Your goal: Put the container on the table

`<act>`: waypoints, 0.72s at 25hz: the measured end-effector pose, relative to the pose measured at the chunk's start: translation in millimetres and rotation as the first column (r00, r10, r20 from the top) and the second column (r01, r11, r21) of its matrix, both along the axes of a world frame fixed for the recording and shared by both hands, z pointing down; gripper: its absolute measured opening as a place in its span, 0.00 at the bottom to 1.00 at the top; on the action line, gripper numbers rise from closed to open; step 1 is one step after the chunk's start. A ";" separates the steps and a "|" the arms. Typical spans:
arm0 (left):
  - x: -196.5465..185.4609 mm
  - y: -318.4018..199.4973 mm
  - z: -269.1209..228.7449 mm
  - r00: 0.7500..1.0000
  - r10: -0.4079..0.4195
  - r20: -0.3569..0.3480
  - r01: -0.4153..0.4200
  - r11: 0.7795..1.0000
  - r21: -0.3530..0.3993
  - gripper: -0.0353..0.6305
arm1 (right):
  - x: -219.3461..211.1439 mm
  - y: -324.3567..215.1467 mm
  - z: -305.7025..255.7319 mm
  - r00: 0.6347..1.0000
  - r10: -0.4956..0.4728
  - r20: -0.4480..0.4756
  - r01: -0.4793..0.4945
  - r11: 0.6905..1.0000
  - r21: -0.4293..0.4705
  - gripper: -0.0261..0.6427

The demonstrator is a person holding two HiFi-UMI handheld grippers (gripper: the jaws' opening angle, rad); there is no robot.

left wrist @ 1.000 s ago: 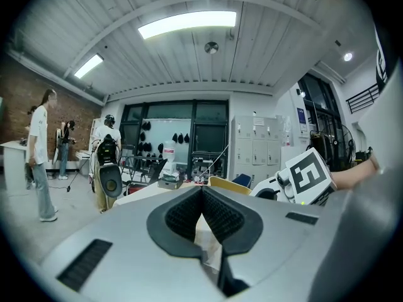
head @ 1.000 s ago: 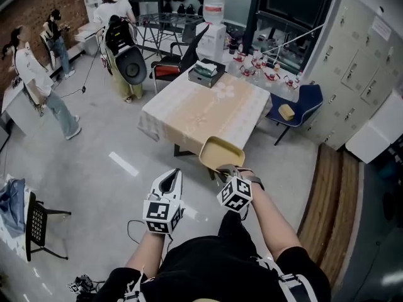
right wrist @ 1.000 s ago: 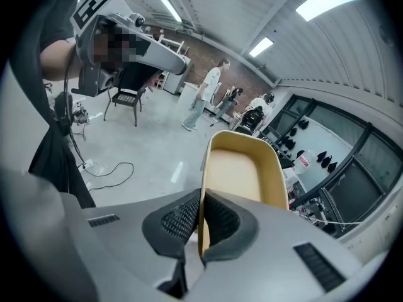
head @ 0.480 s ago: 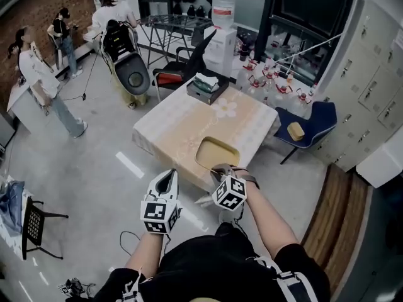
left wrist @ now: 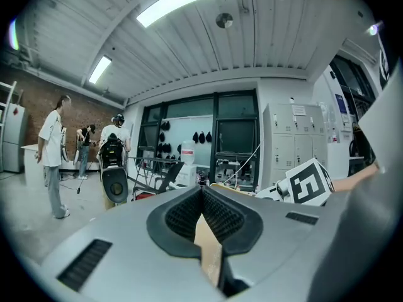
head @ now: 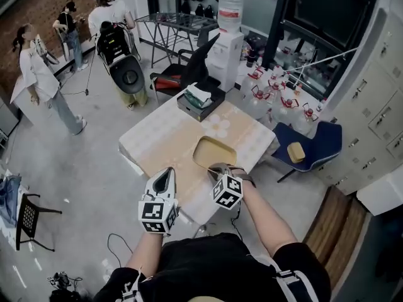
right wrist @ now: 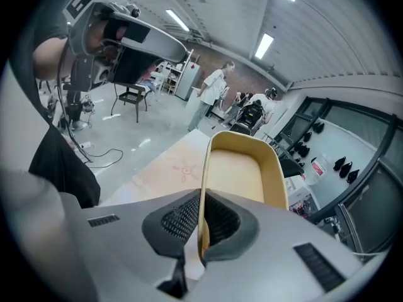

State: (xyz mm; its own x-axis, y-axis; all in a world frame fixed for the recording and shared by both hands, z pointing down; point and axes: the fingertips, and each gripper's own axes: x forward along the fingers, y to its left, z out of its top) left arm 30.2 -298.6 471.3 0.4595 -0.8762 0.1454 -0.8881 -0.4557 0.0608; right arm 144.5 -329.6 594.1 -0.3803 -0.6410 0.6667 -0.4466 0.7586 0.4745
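A tan, shallow container [head: 215,152] is held out over the near part of the table [head: 160,140], which wears a beige cloth with a flower print. My right gripper [head: 220,168] is shut on the container's near rim. In the right gripper view the rim [right wrist: 203,168] runs upright between the pads and the container [right wrist: 242,168] stretches away above the cloth [right wrist: 167,168]. Whether its bottom touches the cloth I cannot tell. My left gripper [head: 165,175] hovers beside it at the table's near edge, shut and holding nothing; its pads [left wrist: 217,216] meet at the tip.
A dark box of papers [head: 200,99] sits at the table's far end. Behind it are a black office chair [head: 182,71] and a water dispenser [head: 228,36]. A blue chair [head: 308,146] stands right, lockers [head: 378,118] beyond. People [head: 38,74] stand far left.
The table has come much nearer. Both grippers have travelled forward together, and the container, earlier short of the table's near edge, now hangs over the tabletop.
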 end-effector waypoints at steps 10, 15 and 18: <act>1.4 -71.2 -5.5 0.999 -0.045 0.020 0.045 0.999 0.004 0.07 | 1.6 -87.3 9.6 0.999 -0.048 -0.007 0.048 0.999 -0.008 0.08; -8.6 -89.8 -6.9 0.997 -0.074 0.026 0.073 0.997 0.013 0.07 | -9.3 -120.7 30.4 0.997 -0.062 -0.037 0.062 0.998 -0.015 0.08; -17.9 -97.9 -3.4 0.995 -0.096 0.029 0.096 0.995 0.000 0.07 | -18.5 -137.0 48.5 0.997 -0.065 -0.049 0.063 0.997 -0.043 0.08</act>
State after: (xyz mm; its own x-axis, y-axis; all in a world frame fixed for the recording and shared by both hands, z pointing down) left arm 12.3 -396.5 467.9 0.3688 -0.9158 0.1591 -0.9292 -0.3680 0.0353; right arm 126.0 -466.6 642.6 -0.3852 -0.5876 0.7116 -0.3727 0.8045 0.4625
